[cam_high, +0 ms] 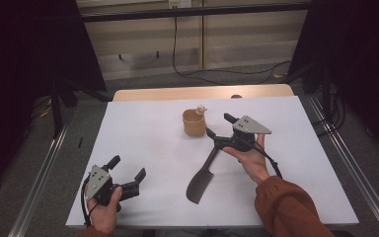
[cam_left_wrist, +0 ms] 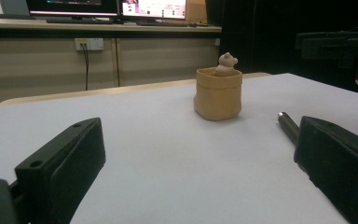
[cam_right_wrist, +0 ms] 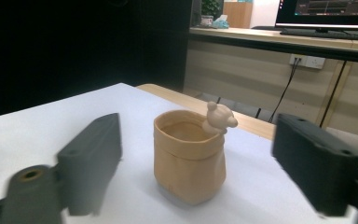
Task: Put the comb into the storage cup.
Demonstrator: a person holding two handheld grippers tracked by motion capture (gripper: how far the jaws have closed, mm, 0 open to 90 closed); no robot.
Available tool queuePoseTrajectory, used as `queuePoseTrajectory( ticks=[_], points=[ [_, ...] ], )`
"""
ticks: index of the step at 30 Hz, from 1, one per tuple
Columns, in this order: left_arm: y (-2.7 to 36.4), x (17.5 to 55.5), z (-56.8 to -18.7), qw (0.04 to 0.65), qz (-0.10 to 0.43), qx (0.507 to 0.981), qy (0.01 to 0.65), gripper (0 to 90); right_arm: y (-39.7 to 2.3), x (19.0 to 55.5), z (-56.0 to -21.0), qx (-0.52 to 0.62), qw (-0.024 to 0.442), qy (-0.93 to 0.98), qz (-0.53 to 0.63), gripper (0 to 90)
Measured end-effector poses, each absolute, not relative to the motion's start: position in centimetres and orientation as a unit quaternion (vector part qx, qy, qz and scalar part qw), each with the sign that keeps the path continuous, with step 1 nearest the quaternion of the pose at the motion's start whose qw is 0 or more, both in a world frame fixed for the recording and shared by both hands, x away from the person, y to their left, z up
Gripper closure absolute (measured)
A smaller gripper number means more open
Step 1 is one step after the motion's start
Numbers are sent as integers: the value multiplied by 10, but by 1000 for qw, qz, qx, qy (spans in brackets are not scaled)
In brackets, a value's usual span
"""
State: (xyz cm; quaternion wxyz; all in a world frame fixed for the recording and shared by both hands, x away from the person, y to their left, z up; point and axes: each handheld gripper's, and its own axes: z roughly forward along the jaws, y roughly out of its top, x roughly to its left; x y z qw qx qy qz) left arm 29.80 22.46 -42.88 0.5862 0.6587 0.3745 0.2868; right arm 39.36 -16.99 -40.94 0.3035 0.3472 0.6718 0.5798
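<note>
A tan cup (cam_high: 194, 123) with a small bear figure (cam_high: 202, 108) on its rim stands upright at the back middle of the white tabletop (cam_high: 148, 143). My right gripper (cam_high: 218, 125) hovers just right of it, open. In the right gripper view the cup (cam_right_wrist: 189, 158) stands ahead between the two jaws, and neither jaw touches it. A black cleaver-shaped knife (cam_high: 200, 185) lies flat in front of the cup, its handle (cam_left_wrist: 288, 125) reaching back under the right hand. My left gripper (cam_high: 127, 168) rests near the front left corner, open, with nothing between its jaws.
The white top ends close to the left hand at the front edge (cam_high: 177, 226). A wooden strip (cam_high: 202, 92) shows behind it. Metal rails (cam_high: 39, 173) run along both sides. Cables (cam_high: 227, 71) lie on the floor beyond, and a desk with monitors (cam_left_wrist: 154, 9) stands farther back.
</note>
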Motion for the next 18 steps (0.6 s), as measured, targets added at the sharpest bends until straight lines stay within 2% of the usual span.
queuePoseTrajectory(
  ticks=[6,7,8,9,12,15,16,17,18],
  points=[
    [225,298,-428,587,286,658,374,20,-168,394,-410,345,306,667,584,279],
    [226,298,-428,585,289,659,373,20,-169,394,-410,348,299,668,586,346],
    [226,298,-428,585,289,659,373,20,-169,394,-410,348,299,668,586,346],
    [225,298,-428,586,287,659,374,20,-170,394,-410,345,302,666,588,397],
    [225,298,-428,585,288,660,374,20,-171,394,-409,346,300,666,589,424],
    [225,298,-428,585,288,659,374,20,-174,395,-410,348,290,666,592,517],
    [226,298,-429,585,288,659,374,20,-174,395,-410,348,290,666,592,517],
    [225,298,-429,585,287,659,375,20,-175,395,-411,351,284,667,593,579],
    [225,298,-429,585,287,659,375,20,-175,395,-411,351,284,667,593,579]
  ],
)
